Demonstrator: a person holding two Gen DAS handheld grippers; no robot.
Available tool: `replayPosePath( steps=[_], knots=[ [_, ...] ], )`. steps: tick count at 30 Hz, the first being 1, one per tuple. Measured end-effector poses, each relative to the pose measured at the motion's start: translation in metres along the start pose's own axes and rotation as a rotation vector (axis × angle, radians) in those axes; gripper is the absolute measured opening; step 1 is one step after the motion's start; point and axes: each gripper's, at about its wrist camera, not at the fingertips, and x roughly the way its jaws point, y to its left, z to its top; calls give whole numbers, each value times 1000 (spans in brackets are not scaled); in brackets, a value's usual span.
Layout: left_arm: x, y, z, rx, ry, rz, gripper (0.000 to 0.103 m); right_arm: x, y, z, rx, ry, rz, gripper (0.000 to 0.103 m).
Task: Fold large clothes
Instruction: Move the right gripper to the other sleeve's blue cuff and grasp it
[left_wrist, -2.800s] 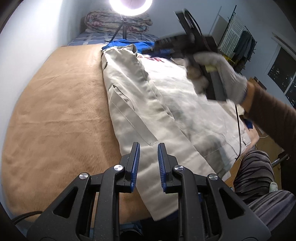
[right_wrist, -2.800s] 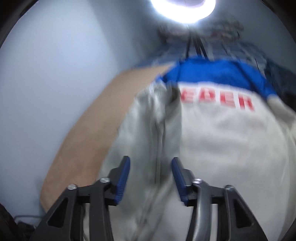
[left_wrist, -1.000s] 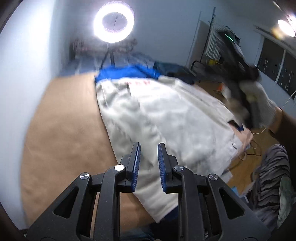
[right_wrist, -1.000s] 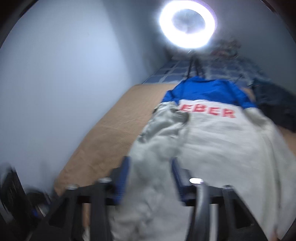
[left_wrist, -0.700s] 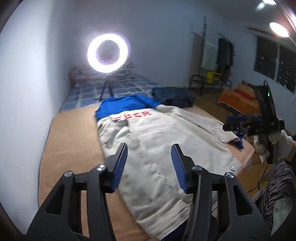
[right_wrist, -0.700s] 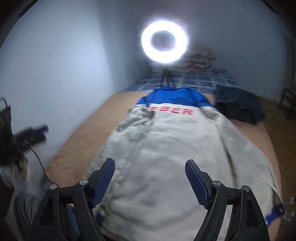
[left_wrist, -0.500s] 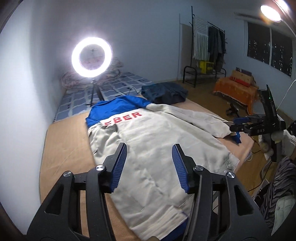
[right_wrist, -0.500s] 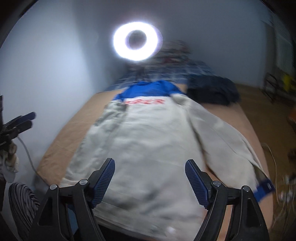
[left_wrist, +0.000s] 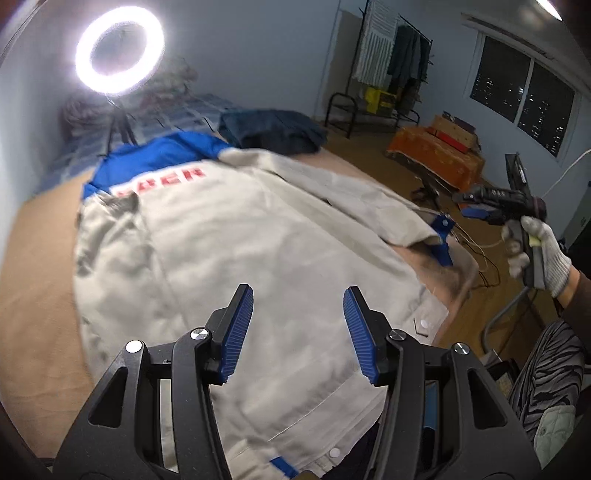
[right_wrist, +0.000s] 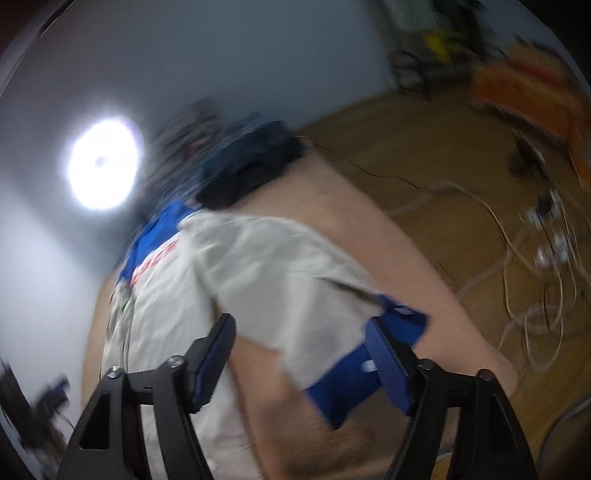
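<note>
Beige cloth fills the left wrist view: the jacket (left_wrist: 229, 236) lies spread back-up on the bed (left_wrist: 33, 266), its blue yoke toward the ring light (left_wrist: 120, 51). The left gripper (left_wrist: 298, 325) hangs above the hem, jaws spread and empty. The blurred right wrist view shows the right gripper (right_wrist: 301, 354), jaws spread, just over the sleeve's blue cuff (right_wrist: 354, 365) near the bed edge.

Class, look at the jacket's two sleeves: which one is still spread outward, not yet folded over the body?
The sleeve with the blue cuff on the jacket's window side; the wall-side sleeve is already folded inward.
</note>
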Motion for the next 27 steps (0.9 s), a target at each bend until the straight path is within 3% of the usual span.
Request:
replayPosePath(
  steps=[3, 7, 9, 11, 13, 16, 18, 22, 27],
  knots=[
    [22, -6, -6, 46, 42, 19, 52, 14, -34, 5, 84, 11, -9, 67],
    [35, -13, -9, 77, 66, -19, 52, 32, -58, 6, 121, 32, -55, 65],
    [37, -15, -9, 83, 66, -24, 52, 39, -70, 6, 172, 19, -31, 62],
    [40, -15, -9, 85, 68, -32, 52, 42, -79, 7, 223, -6, 4, 48],
    [41, -15, -11, 89, 72, -32, 52, 36, -88, 10, 267, -52, 33, 48],
    [46, -15, -14, 102, 86, -32, 52, 38, -97, 14, 309, -91, 57, 35],
    [49, -15, -18, 111, 102, -37, 52, 50, -99, 14, 271, -42, -8, 35],
    [51, -19, -18, 129, 109, -41, 52, 71, -79, 10, 156, 27, -36, 36],
    [48, -15, -16, 117, 103, -47, 52, 86, -47, -1, -54, 102, -122, 46]
  ],
)
